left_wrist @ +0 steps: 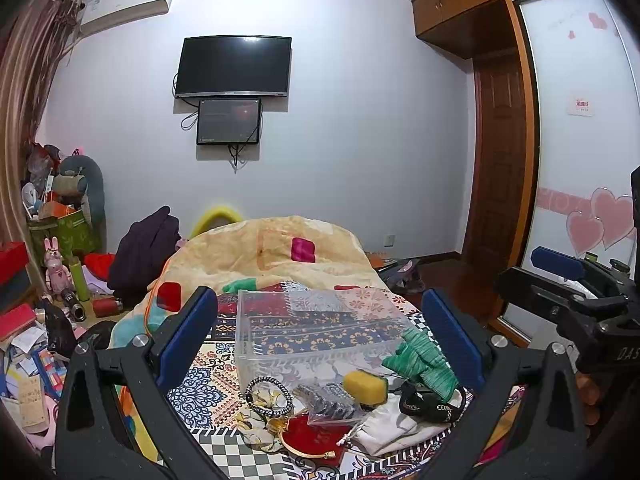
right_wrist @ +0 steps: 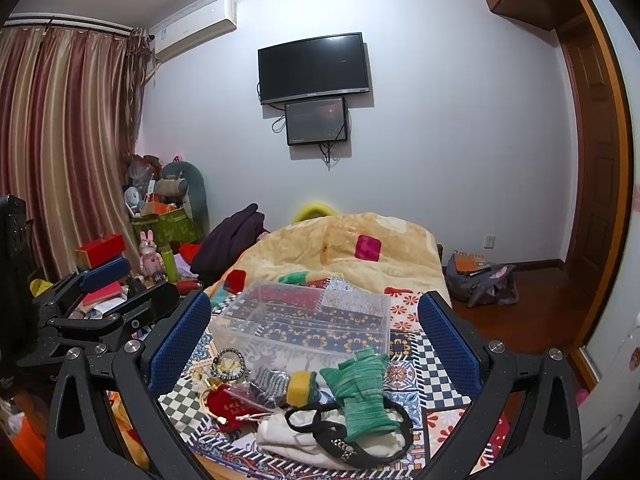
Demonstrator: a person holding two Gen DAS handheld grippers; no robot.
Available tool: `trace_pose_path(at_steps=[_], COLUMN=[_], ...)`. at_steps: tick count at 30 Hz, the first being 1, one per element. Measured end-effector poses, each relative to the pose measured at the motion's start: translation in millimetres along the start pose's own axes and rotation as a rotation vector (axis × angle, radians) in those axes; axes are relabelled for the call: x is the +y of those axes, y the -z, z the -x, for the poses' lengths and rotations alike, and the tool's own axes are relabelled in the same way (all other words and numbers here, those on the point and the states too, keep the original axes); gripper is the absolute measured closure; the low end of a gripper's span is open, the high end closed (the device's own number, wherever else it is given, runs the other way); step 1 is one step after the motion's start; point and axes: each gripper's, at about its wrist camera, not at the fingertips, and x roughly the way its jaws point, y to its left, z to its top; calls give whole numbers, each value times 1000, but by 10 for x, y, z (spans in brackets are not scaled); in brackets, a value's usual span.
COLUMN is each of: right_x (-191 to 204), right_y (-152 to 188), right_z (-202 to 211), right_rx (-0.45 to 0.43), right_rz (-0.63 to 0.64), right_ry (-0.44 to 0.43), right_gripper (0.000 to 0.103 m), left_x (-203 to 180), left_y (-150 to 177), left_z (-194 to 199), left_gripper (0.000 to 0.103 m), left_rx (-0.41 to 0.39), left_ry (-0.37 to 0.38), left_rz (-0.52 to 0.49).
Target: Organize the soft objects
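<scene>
While both grippers, left (left_wrist: 320,332) and right (right_wrist: 314,336), hover spread and empty, the near green cloth (right_wrist: 362,392) suits a mid-fold pinch toward the far bin (right_wrist: 304,320).

Bedroom clutter around a patterned bed

A dark television (left_wrist: 233,66) hung on the pale wall with 1 smaller screen (left_wrist: 229,121) just below it. Striped curtains (right_wrist: 64,140) covered the window, an air conditioner (right_wrist: 194,28) sat beside them, a pink rabbit toy (right_wrist: 150,256) stood among boxes, and a backpack (right_wrist: 480,282) lay on the wooden floor.
</scene>
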Motion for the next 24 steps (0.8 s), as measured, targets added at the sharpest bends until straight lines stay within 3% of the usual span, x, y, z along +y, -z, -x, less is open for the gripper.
trace_pose_path(at_steps=[24], right_x=[46], right_y=[-40], right_z=[84], right_rx=[-19], right_rz=[-8], right_ry=[-7], right_gripper=[0], left_x=[-10], left_y=[-25], left_z=[21], left_gripper=[0], left_rx=[0], left_ry=[0], left_rz=[0])
